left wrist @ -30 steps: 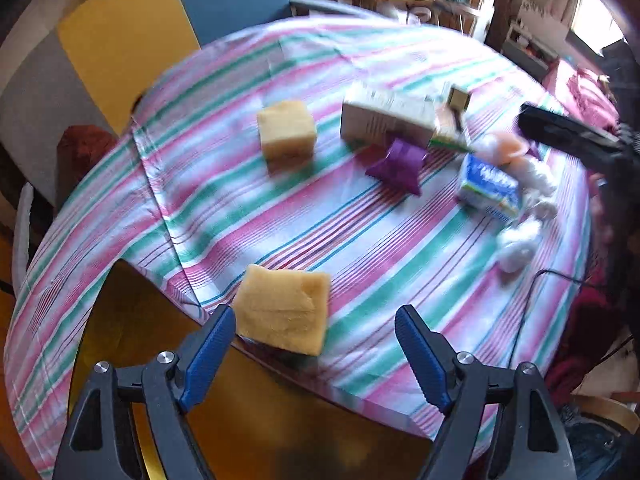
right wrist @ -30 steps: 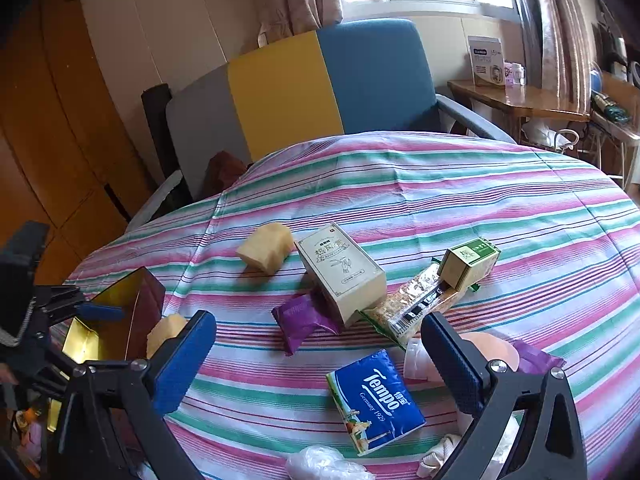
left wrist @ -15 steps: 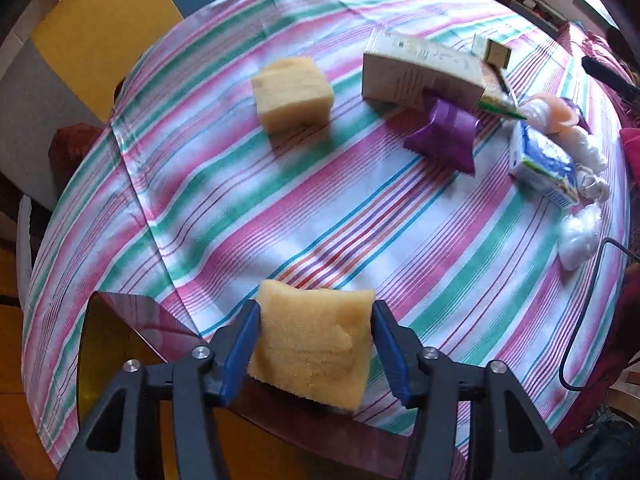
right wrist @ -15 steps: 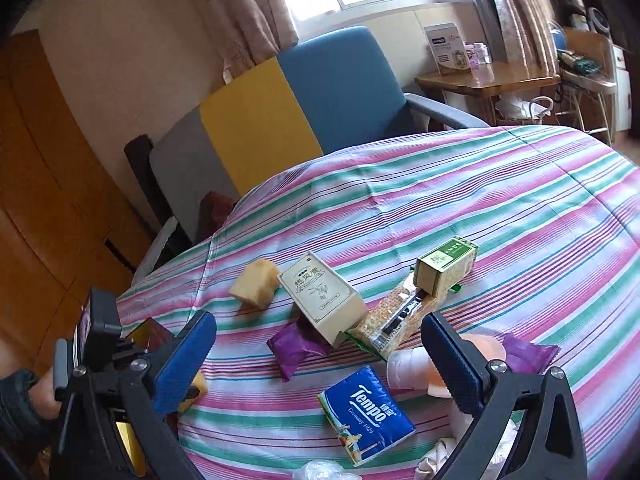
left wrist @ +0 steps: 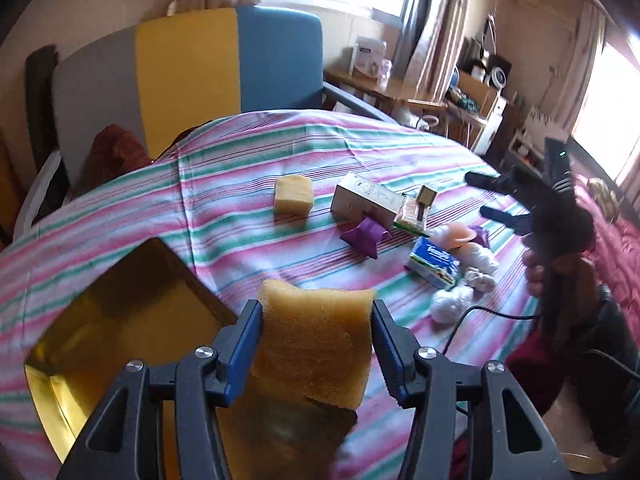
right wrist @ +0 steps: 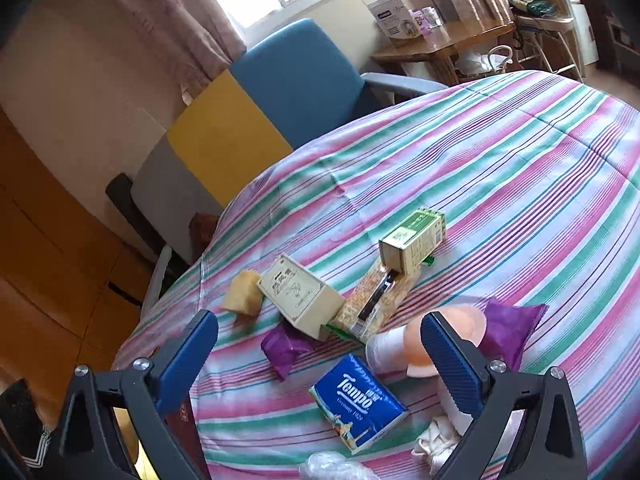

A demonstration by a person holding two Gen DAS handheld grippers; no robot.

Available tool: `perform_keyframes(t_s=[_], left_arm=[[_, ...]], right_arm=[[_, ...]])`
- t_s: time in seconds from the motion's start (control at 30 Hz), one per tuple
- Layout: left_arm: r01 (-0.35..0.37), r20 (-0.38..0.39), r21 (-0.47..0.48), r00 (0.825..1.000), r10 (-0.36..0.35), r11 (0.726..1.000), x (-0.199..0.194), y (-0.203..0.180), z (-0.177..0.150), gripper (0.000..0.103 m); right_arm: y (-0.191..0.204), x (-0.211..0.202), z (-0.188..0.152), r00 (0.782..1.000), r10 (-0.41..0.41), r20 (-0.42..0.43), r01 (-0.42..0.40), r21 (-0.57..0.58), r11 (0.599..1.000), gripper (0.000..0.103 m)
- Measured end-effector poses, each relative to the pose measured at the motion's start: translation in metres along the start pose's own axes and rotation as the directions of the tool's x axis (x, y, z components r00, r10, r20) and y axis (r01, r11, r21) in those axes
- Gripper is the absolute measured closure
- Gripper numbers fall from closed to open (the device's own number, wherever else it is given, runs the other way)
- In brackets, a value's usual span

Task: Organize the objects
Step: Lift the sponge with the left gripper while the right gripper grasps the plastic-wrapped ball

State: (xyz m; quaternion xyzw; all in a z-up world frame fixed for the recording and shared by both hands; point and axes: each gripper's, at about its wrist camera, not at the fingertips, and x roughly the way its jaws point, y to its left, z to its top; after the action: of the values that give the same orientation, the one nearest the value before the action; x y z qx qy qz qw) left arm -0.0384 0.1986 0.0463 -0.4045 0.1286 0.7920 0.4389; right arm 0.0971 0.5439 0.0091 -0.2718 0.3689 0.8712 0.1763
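Note:
My left gripper (left wrist: pixel 316 332) is shut on a yellow sponge (left wrist: pixel 316 340) and holds it lifted above the near edge of a gold-lined box (left wrist: pixel 120 332) at the table's front left. A second yellow sponge (left wrist: pixel 293 195) lies farther back on the striped cloth; it also shows in the right wrist view (right wrist: pixel 242 293). My right gripper (right wrist: pixel 320 356) is open and empty, hovering over a blue Tempo tissue pack (right wrist: pixel 357 401). In the left wrist view the right gripper (left wrist: pixel 504 200) appears at the right, held by a hand.
A cream carton (right wrist: pixel 302 297), a small green box (right wrist: pixel 414 242), a snack packet (right wrist: pixel 376 300), purple wrappers (right wrist: pixel 284 350), a pink-capped bottle (right wrist: pixel 404 340) and white balls (left wrist: pixel 452 304) lie clustered. A grey-yellow-blue chair (left wrist: pixel 192 76) stands behind the table. A black cable (left wrist: pixel 488 314) hangs at the right edge.
My left gripper closed on the near sponge and lifted it off the table, tilting up. My right gripper moved in closer over the tissue pack, still open.

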Motion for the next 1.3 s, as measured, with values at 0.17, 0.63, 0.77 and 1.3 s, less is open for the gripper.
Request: perform_keyframes(t_s=[0.17,0.63,0.77,1.3], left_arm=[[-0.021,0.028,-0.092,0.999,0.023,0.996,-0.023,0.017,-0.032,0.048],[0.001,0.045,-0.227,0.999,0.009,0.974,-0.040,0.040,-0.078,0.048],[0.002,0.053,-0.236,0.999,0.010,0.972,-0.043,0.042,-0.083,0.048],[-0.003,0.078,-0.315,0.997,0.029,0.949,-0.056,0.069,-0.103,0.048]], right_arm=[[0.017,-0.004,-0.024,0.997,0.000,-0.078,-0.006,-0.072,0.997,0.008],[0.003,-0.033,-0.098,0.972,-0.031,-0.233,0.022,-0.042,0.999,0.040],[0.006,-0.033,-0.104,0.969,-0.050,-0.244,0.034,-0.072,0.997,0.048],[0.025,-0.014,-0.089,0.957,-0.141,-0.254,0.090,-0.200,0.976,0.039]])
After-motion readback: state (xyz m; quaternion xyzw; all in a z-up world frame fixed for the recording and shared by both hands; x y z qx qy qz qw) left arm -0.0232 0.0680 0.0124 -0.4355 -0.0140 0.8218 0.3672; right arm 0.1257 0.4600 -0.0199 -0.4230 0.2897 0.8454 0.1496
